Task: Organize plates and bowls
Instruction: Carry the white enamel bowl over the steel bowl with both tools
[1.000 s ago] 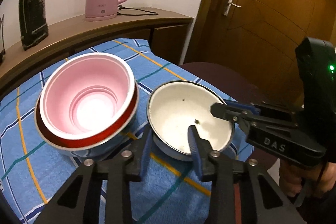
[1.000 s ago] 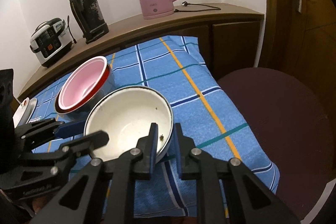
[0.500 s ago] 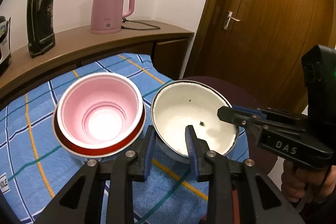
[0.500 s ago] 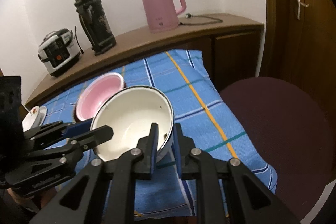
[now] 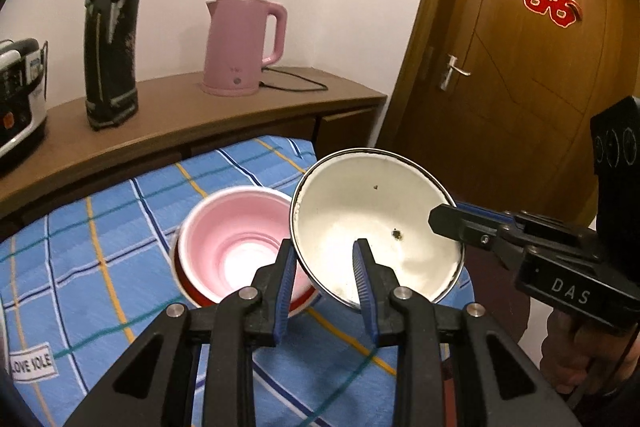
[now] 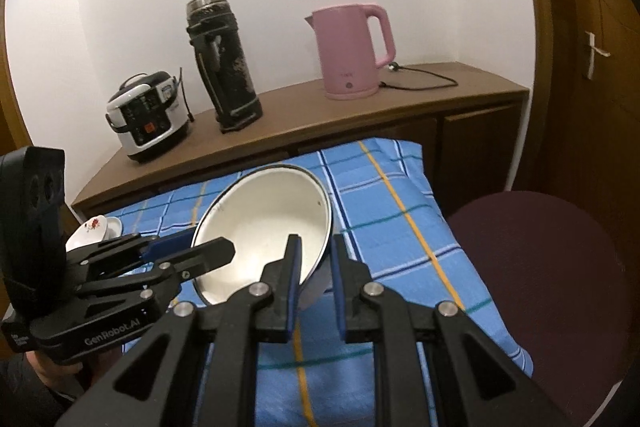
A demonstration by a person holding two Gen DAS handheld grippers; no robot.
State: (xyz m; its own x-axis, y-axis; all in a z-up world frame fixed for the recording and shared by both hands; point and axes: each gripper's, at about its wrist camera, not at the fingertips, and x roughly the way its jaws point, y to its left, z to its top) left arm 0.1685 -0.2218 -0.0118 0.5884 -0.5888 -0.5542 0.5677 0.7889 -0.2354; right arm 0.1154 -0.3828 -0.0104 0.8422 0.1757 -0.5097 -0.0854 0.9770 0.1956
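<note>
Bowl (image 5: 372, 223) rim clamped between both grippers' fingers (image 5: 362, 267)

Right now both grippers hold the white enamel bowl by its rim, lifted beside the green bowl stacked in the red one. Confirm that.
One thing is wrong: the bowl nested in the red bowl is pink, not green, as the left wrist view shows. The left gripper and right gripper do hold the white enamel bowl by its rim, lifted beside it.

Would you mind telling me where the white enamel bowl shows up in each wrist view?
Left wrist: white enamel bowl right of centre, above the pink bowl.
Right wrist: bowl centre-left, over the blue cloth.
Shared landmark: pink kettle on the sideboard.
</note>
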